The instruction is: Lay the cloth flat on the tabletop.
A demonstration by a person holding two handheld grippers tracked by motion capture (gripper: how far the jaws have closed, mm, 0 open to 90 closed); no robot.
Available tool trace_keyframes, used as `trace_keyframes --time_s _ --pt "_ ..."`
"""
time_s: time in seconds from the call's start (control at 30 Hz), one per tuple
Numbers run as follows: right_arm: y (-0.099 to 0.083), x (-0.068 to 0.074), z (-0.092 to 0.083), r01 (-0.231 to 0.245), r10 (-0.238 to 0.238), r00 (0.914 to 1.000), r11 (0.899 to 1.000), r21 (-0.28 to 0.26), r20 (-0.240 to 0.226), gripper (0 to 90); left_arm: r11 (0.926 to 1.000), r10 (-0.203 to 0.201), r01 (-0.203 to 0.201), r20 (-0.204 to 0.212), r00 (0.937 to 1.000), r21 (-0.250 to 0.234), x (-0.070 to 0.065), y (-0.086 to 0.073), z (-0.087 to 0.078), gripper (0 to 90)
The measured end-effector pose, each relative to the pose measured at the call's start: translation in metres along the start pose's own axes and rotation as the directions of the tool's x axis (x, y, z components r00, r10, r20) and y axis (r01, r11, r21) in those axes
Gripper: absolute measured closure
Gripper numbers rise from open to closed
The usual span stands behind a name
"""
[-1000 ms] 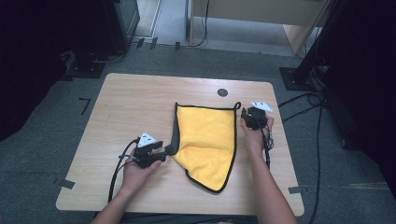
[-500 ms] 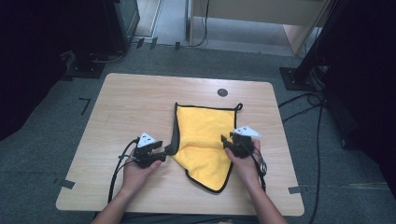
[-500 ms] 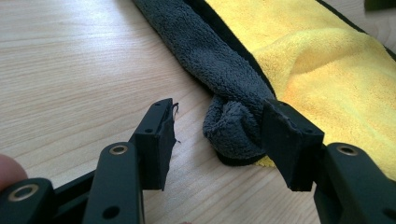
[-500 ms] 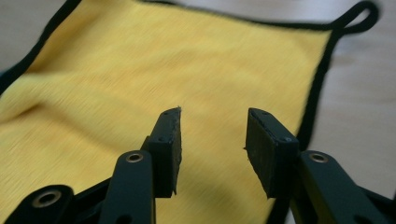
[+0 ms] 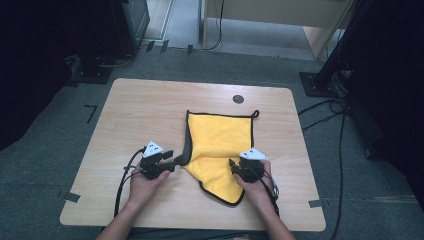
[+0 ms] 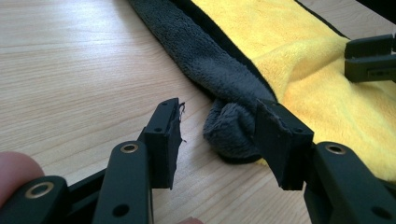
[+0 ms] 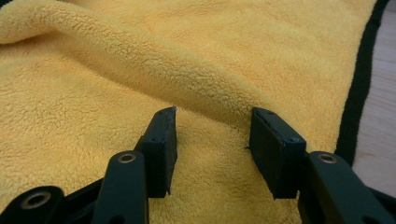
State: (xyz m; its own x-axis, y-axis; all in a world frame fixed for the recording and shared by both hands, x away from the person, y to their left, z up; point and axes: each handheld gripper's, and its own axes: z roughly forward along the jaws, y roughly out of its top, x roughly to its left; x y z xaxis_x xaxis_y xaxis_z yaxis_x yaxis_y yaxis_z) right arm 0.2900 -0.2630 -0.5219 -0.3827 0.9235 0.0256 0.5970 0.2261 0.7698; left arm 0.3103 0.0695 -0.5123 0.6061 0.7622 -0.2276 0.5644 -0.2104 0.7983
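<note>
Right gripper (image 5: 239, 166) moved onto yellow cloth (image 5: 220, 145); left gripper (image 5: 172, 159) at grey fold (image 6: 229, 135)

Light: bright and even on the table (image 5: 150, 110); no glare.
Surroundings: floor grey and dim, upper corners of the high view nearly black.
Shadows: soft and short beside the cloth (image 5: 220, 145).
High view: slightly soft, small detail smeared.
Gripper views: cloth pile crisp near the jaws; far cloth and wood go soft; a thumb (image 6: 14, 168) at the edge is blurred.
</note>
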Motion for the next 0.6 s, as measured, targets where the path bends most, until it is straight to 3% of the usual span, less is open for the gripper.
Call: trace_keyframes --time_s 0.1,0.2,0.3,0.4,0.47,0.6 --pt "0.002 -0.009 0.002 -0.018 0.018 0.9997 1.000 -0.001 0.015 52.3 0.9998 0.020 -0.020 0.033 0.9993 -0.006 -0.004 -0.001 -0.001 48.9" --pt "0.004 -0.015 0.004 -0.025 0.025 0.9994 1.000 -0.002 0.024 51.1 0.9973 0.071 -0.072 0.063 0.9955 0.014 -0.010 -0.001 0.000 45.5" --pt "0.003 -0.013 0.001 -0.016 0.016 0.9983 1.000 -0.002 0.057 50.0 0.9894 0.134 -0.136 0.045 0.9900 0.051 -0.018 -0.004 0.006 44.4" --pt "0.004 -0.006 -0.014 0.005 -0.005 1.0000 0.999 -0.039 0.007 48.4 0.9831 0.167 -0.169 0.036 0.9854 0.071 -0.022 -0.004 0.009 43.8" --pt "0.006 -0.002 -0.022 0.017 -0.017 0.9998 0.999 -0.050 -0.004 48.5 0.9829 0.169 -0.172 0.037 0.9848 0.067 -0.023 -0.003 0.011 44.0" --pt "0.001 -0.002 -0.021 -0.074 0.074 0.9947 0.997 0.009 -0.071 48.5 0.9775 0.199 -0.199 0.005 0.9799 0.070 -0.029 0.000 0.018 47.2"
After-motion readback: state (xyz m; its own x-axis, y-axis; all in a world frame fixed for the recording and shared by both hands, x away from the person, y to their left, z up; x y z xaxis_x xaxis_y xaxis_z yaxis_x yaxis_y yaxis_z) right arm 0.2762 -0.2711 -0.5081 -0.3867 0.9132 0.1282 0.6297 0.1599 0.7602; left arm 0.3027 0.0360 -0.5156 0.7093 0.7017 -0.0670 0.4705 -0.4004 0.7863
